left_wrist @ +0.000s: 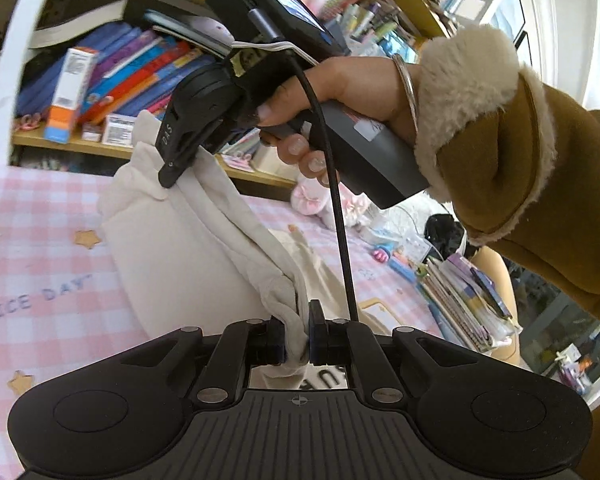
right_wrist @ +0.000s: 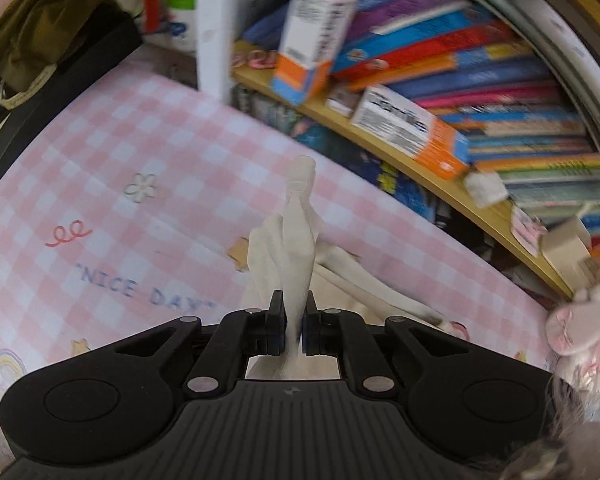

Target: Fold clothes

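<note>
One cream garment [left_wrist: 188, 240], seemingly bunched

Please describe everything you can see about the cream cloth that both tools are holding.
The cream garment looks like soft, plain knit fabric. It is lifted above the pink checked bedsheet, bunched and hanging in folds. The left tool is shut on one gathered edge. The right tool pinches another edge higher up, so the cloth stretches between them. Its lower part seems to rest on the bed.
</note>
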A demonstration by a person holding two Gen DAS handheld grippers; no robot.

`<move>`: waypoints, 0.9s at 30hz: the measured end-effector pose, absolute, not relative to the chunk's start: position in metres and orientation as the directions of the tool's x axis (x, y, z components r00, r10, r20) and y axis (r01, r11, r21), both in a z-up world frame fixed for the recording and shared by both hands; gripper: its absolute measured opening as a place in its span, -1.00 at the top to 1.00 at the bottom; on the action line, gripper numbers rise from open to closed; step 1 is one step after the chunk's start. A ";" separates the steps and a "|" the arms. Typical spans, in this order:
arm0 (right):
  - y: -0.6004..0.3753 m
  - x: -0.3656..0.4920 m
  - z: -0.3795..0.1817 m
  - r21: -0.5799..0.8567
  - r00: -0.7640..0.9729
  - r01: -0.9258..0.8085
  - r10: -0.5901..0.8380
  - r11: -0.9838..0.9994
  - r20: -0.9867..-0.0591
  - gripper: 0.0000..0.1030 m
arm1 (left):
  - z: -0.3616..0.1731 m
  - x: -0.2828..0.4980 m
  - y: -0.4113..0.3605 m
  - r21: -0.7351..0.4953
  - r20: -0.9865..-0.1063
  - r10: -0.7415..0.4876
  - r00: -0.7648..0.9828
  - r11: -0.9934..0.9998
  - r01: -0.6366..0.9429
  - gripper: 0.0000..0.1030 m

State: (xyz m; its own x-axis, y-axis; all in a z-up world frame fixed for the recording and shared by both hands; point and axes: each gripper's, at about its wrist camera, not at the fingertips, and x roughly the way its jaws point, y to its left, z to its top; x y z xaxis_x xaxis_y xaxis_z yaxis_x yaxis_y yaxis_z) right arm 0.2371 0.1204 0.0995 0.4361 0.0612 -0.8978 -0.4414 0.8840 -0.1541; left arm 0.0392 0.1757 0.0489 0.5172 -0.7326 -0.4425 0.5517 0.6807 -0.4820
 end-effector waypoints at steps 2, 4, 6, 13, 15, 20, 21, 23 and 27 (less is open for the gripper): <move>0.101 0.238 0.106 -0.136 0.443 -0.437 0.081 0.889 -0.893 0.87 | 0.049 0.037 0.160 -0.474 -0.452 -0.725 0.520 0.689 0.548 0.84; 0.082 0.236 0.108 -0.119 0.450 -0.440 0.104 0.890 -0.887 0.87 | 0.051 0.036 0.144 -0.465 -0.465 -0.713 0.525 0.701 0.540 0.84; 0.061 0.233 0.110 -0.101 0.455 -0.445 0.128 0.890 -0.881 0.87 | 0.053 0.035 0.124 -0.458 -0.481 -0.698 0.531 0.716 0.527 0.84; -0.013 0.225 0.109 -0.019 0.488 -0.477 0.247 0.879 -0.837 0.87 | 0.052 0.032 0.066 -0.436 -0.534 -0.646 0.545 0.763 0.477 0.83; -0.034 0.224 0.107 0.007 0.492 -0.484 0.279 0.875 -0.825 0.87 | 0.052 0.032 0.049 -0.424 -0.549 -0.634 0.545 0.773 0.472 0.83; -0.085 0.228 0.101 0.073 0.490 -0.495 0.348 0.866 -0.800 0.87 | 0.051 0.033 0.007 -0.393 -0.586 -0.609 0.535 0.791 0.469 0.83; -0.095 0.229 0.099 0.088 0.488 -0.495 0.360 0.865 -0.795 0.87 | 0.051 0.034 -0.002 -0.387 -0.593 -0.603 0.533 0.794 0.469 0.83; -0.113 0.231 0.095 0.115 0.484 -0.490 0.379 0.864 -0.789 0.87 | 0.047 0.034 -0.017 -0.379 -0.611 -0.595 0.521 0.799 0.468 0.83; -0.146 0.234 0.079 0.160 0.466 -0.473 0.400 0.866 -0.789 0.87 | 0.040 0.034 -0.045 -0.368 -0.647 -0.587 0.488 0.800 0.474 0.83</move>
